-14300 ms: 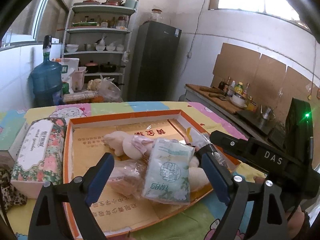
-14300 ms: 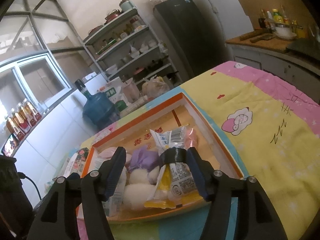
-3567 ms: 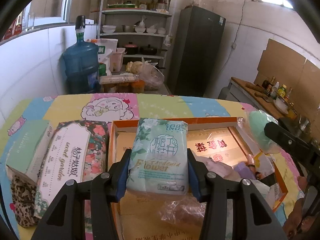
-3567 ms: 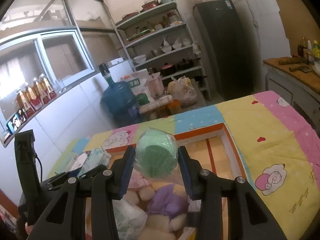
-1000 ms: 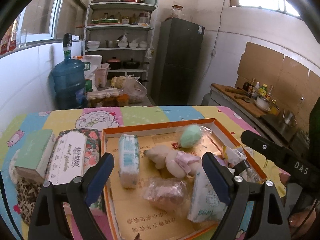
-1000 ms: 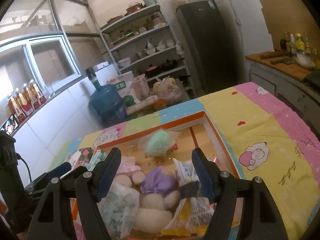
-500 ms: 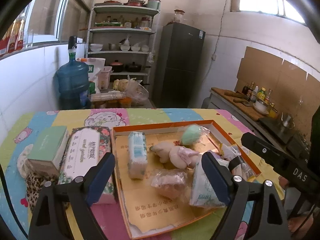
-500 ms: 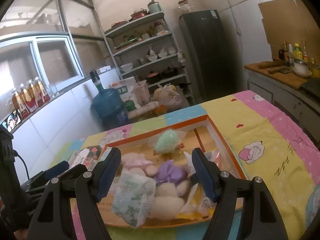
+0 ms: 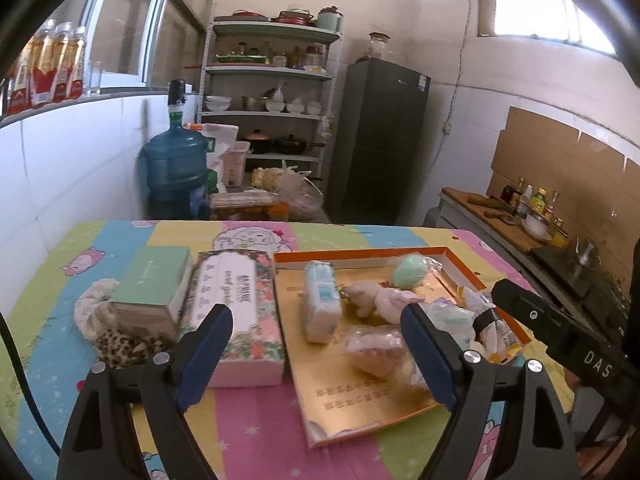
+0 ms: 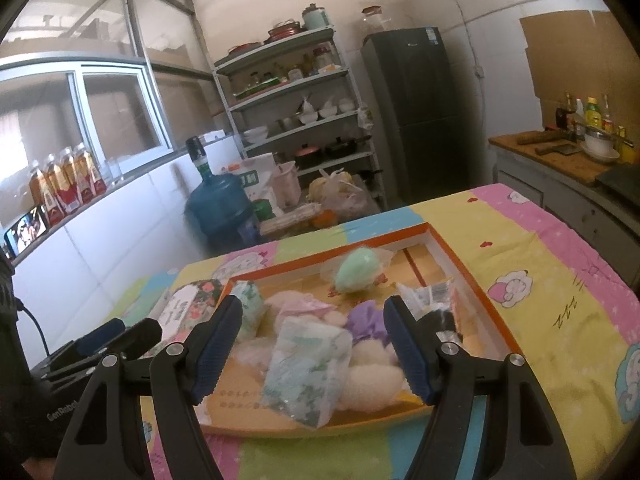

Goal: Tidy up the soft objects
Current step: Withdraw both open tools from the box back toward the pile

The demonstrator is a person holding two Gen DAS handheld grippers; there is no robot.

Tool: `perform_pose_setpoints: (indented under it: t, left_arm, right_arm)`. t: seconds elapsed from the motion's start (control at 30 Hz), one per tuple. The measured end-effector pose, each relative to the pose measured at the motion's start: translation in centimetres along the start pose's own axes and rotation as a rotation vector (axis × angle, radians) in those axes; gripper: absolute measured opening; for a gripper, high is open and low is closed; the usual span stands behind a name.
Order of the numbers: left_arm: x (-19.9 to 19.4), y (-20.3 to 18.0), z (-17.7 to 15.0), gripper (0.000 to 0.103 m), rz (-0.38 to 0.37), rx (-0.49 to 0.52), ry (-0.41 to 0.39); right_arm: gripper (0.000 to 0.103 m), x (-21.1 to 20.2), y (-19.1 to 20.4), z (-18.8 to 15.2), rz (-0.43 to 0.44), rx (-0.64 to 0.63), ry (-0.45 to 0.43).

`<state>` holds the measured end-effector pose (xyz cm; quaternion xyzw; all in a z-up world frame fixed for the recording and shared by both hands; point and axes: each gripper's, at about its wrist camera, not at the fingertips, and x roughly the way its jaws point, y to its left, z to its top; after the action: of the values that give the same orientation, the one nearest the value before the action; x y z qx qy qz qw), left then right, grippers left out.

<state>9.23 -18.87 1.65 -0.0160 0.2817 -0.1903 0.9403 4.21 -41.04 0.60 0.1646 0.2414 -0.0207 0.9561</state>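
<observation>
Hovering above the near edge of the counter (image 9: 256, 424), both tools hang empty over the orange tray (image 9: 460, 256) that holds the soft things. Left tool (image 9: 316, 354): jaws spread wide, gripping nothing, touching nothing. Right tool (image 10: 314, 350): the same, wide open and clear of the pile. Tray contents, left wrist view: a tissue pack (image 9: 321, 305) stands on edge along the tray's left side, long axis running away from the camera; a green ball (image 9: 409, 271) in clear wrap lies at the far end; a plush toy (image 9: 376, 295) lies between them; a clear-bagged lump (image 9: 374, 350) sits near the front. In the right wrist view a second, floral tissue pack (image 10: 308, 364) leans at the front of the tray, directly ahead between the right jaws, long axis pointing roughly toward the camera and tilted; white plush (image 10: 370, 380) and a purple piece (image 10: 366, 326) lie just beside it, a snack packet (image 10: 434, 300) further right. Outside the tray, to its left, a floral box (image 9: 234, 312) and a green box (image 9: 154, 280) sit touching. Judgement: the right tool is the nearer to the floral pack; a grasp across its short axis needs only a forward drop. The slack wrapper may slip or drag neighbours.
</observation>
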Motion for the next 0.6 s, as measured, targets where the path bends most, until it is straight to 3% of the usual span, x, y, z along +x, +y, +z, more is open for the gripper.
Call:
perform_pose_setpoints:
  t: [0.6]
  left_arm:
    - [-4.2, 4.5, -1.2, 0.086, 0.059, -0.015, -0.033]
  right_arm:
    - [0.075, -1.6, 5.1, -1.9, 0.049, -0.036, -0.004]
